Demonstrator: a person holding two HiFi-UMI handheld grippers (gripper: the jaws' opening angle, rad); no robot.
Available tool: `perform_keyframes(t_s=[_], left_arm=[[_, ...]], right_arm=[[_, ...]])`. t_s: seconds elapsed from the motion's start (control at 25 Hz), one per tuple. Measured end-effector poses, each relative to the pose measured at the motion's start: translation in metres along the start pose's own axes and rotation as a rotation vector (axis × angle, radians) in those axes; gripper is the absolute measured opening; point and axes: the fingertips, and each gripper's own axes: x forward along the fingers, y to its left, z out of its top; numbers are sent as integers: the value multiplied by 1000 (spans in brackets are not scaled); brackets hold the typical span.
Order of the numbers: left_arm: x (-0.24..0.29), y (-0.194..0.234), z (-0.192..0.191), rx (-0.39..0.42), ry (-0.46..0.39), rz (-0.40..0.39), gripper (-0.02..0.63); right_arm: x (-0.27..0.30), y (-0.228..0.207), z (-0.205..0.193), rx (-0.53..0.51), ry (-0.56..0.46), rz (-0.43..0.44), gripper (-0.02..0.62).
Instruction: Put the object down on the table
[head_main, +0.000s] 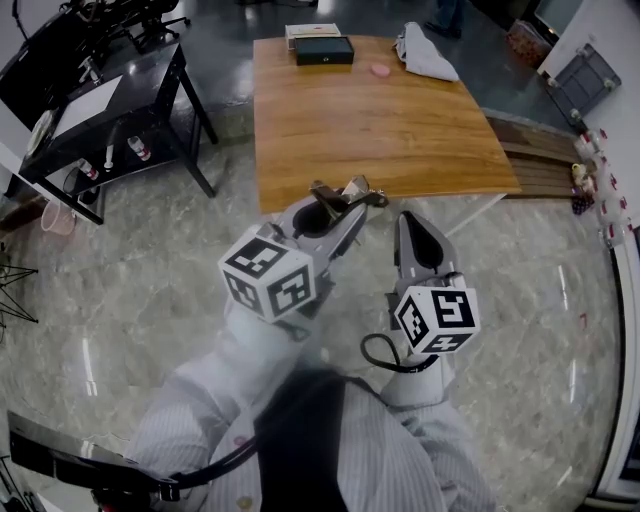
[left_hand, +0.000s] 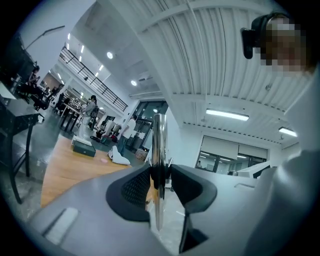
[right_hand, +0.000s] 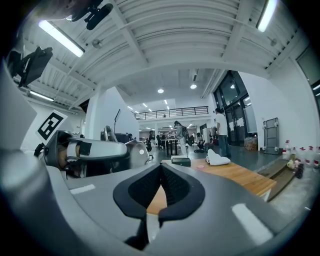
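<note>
A pale marble floor (head_main: 130, 270) fills most of the head view. The wooden table (head_main: 380, 130) stands at the far middle, and a black cart (head_main: 150, 75) is at the far left. At the near edge are the person's two striped sleeves, each hand carrying a gripper over the floor, on the near side of the table.

The left gripper (left_hand: 159, 176) is pinching the object (left_hand: 158, 137), a thin shiny metal piece that its own view shows edge-on. It stands upright between the pads and sticks out well past the jaw tips. From the head view the object seems to have a brownish part as well, but what it is cannot be told. It hangs in the air near the table's near edge, touching nothing but the pads.

The right gripper (right_hand: 161, 167) is just to the right of the left one. Its jaws are pressed together at the tips with nothing between them.

The far end of the table holds a white cloth (head_main: 425, 52) at the right, a black box (head_main: 323, 50) with a pale flat box just behind it, and a small pink thing (head_main: 380, 70) between box and cloth. The near half of the table is bare wood.

The task looks barely begun, as the object is gripped and raised but not yet over the table. What is probably left is to carry it forward over the bare near part, lower it until it rests on the wood, spread the jaws and draw back. Since the piece is thin and held on edge, it will likely tip flat when released.
</note>
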Motion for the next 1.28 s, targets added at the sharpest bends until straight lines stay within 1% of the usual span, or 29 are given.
perform_keyframes(t_s=[0.12, 0.2, 0.36, 0.48, 0.6, 0.68, 0.88, 1.04, 1.12, 1.28], left_arm=[[22, 17, -3, -26, 9, 4, 129], [42, 35, -6, -42, 18, 8, 129], [92, 84, -9, -76, 43, 13, 129], [139, 126, -5, -106, 59, 10, 129], [181, 164, -4, -105, 107, 15, 129], [204, 184, -8, -118, 142, 13, 127], [254, 228, -29, -165, 225, 37, 127], [291, 255, -52, -219, 274, 70, 127], [310, 267, -63, -248, 294, 94, 127], [342, 285, -88, -296, 336, 165, 126]], right_arm=[[21, -14, -6, 5, 25, 7, 12], [41, -27, -11, 15, 35, 6, 12], [98, -59, -24, 41, 56, -1, 12], [150, -87, -20, 38, 69, -6, 12], [199, -115, -13, 53, 78, -22, 12], [225, -135, -12, 71, 83, -41, 12], [277, -174, -35, 121, 152, -50, 12], [308, -205, -58, 151, 206, -28, 12], [324, -220, -67, 160, 227, -2, 12], [350, -252, -85, 181, 290, 66, 12]])
